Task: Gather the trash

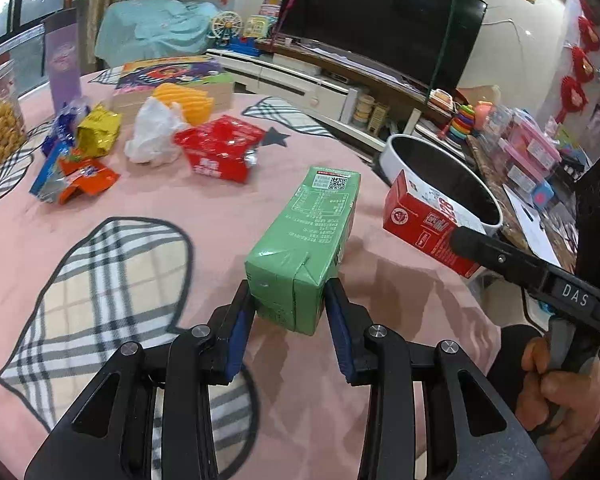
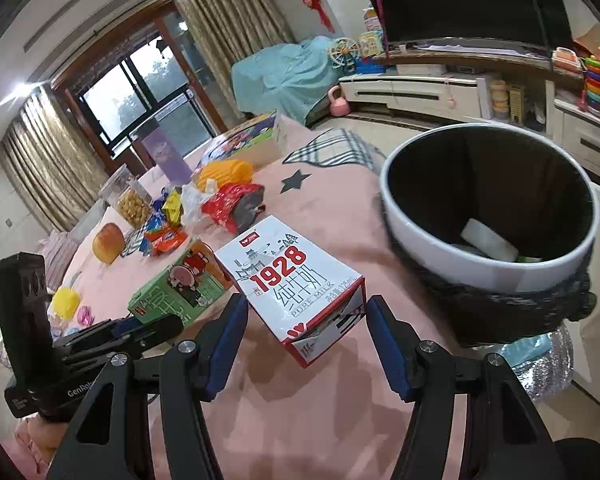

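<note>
The green drink carton [image 1: 300, 252] is clamped by its near end between the blue pads of the left tool [image 1: 290, 316], held lengthwise above the counter [image 1: 180, 208]. The red-and-white milk carton [image 2: 296, 288] sits between the fingers of the right tool [image 2: 307, 334], tilted, nose toward the trash bin [image 2: 488, 264]. In the right wrist view a sliver of gap shows at each pad, so the hold looks light; I cannot tell for certain that both pads press on it.

That is the main risk. If the grip on the milk carton is as slack as it appears, a quick swing or roll of the wrist could let it slip out onto the pink cloth short of the bin. The green carton is gripped only at one end, so it could pivot or sag. The two tools are close together, and bringing both to the bin at once might knock one carton against the other or against the white rim. Either carton may hold dregs that spill when tipped.

The bin stands just beyond the counter's edge, black-lined, with some pale scraps already at the bottom. Farther back on the pink cloth with plaid patches lie more wrappers: a red bag [image 1: 220, 152], a white plastic bag [image 1: 152, 132], a yellow packet [image 1: 98, 130], and orange and blue ones. Around is a living room, with a television [image 1: 380, 16], a low cabinet, toys, curtains and a window.
</note>
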